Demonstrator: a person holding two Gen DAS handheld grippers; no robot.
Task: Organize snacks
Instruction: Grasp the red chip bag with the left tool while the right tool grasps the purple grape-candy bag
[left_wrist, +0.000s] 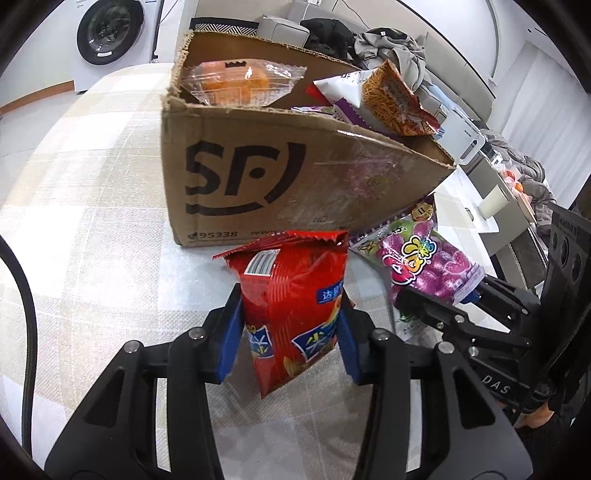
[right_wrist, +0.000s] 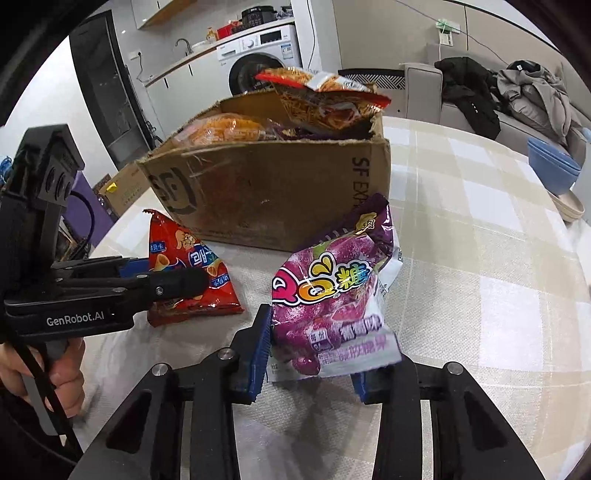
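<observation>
Left wrist view: left gripper (left_wrist: 290, 334) clamps the red bag (left_wrist: 295, 306), seemingly lifted; right gripper (right_wrist: 314, 354) grips the purple bag (right_wrist: 328, 295) before the box (right_wrist: 266, 192).

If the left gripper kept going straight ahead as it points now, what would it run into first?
Most likely the brown cardboard box. The left gripper, shut on the red crinkled snack bag, faces the box's printed side wall directly. The bag's top edge would probably touch first, though depth is hard to judge.
</observation>
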